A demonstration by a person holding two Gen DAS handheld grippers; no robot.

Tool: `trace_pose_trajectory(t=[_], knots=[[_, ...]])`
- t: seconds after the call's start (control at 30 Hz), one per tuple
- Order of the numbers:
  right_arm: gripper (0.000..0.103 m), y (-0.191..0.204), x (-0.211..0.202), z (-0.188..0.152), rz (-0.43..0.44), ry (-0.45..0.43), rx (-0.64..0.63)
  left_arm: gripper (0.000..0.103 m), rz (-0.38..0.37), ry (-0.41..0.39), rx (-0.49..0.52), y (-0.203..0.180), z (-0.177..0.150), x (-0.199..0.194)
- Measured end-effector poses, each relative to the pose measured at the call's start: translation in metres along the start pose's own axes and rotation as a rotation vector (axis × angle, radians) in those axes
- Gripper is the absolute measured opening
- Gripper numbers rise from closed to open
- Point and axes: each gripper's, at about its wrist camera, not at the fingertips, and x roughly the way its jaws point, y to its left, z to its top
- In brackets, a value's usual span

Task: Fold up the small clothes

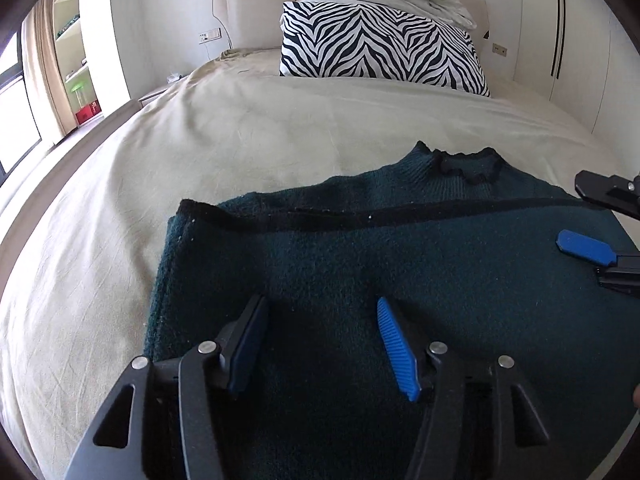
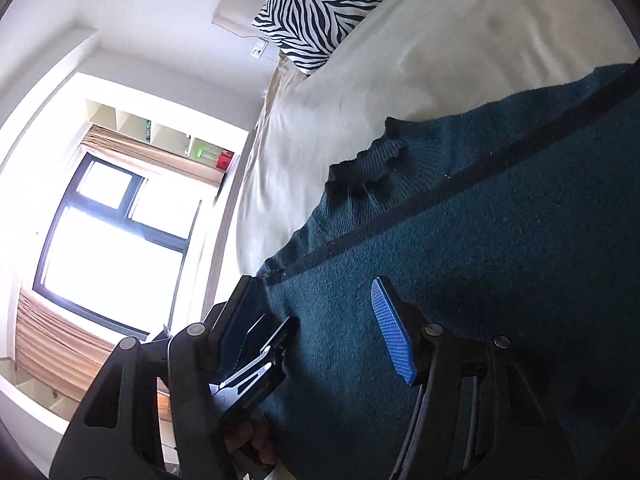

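Plainly, the dark green sweater [image 1: 400,248] lies folded on the bed [image 1: 200,160], its hem with the black trim doubled up toward the ruffled collar [image 1: 466,160] at about one o'clock in the left wrist view. The left gripper [image 1: 320,340] hangs over the near part of the sweater with its fingers [image 1: 394,344] spread and nothing between them, so it has let go. The right gripper [image 2: 316,320] is likewise released, its fingers [image 2: 390,328] apart above the knit near the trimmed edge; in the left wrist view it enters from three o'clock [image 1: 588,216]. No cloth is pinched by either. The likely trouble from here is the thick knit itself: a doubled layer of springy wool may creep back open once nothing holds it, leaving the trim edge [image 1: 360,216] crooked against the collar. A careless next grasp could catch only the top layer, dragging it off the lower one and spoiling the fold, or bite through both layers plus the cream sheet beneath. The sweater's left side sits bunched at nine o'clock, and a further fold across it would probably come out lumpy. The zebra pillow [image 1: 380,44], at twelve o'clock, is well apart and no hazard.
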Motion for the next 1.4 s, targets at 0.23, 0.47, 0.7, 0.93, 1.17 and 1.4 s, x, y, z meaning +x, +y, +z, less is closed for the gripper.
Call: trace_pose_trajectory(t=[0.23,0.47,0.7,0.93,1.17,1.4], knots=[[0.031,-0.051,-0.046,0.013,0.001,-0.152,0.065,0.061,-0.031,-0.011,-0.018,0.003,-0.003,0.001],[0.031,-0.100,-0.133,0.020,-0.222,-0.378,0.187,0.061,-0.036,-0.017,-0.021,0.004,-0.004,0.001],[0.056,-0.073,-0.186,-0.020,-0.182,-0.434,0.199,0.061,-0.057,-0.021,-0.042,0.008,-0.003,-0.002],[0.057,0.012,-0.110,-0.087,0.075,-0.151,0.066,0.059,-0.246,-0.005,-0.196,0.004,-0.037,-0.076],[0.054,-0.008,-0.055,-0.152,0.094,0.030,0.162,0.059,-0.301,0.081,-0.165,-0.037,-0.085,-0.080],[0.050,-0.058,-0.118,-0.139,0.062,-0.143,0.231,0.037,-0.289,0.096,-0.183,-0.009,-0.087,-0.080]])
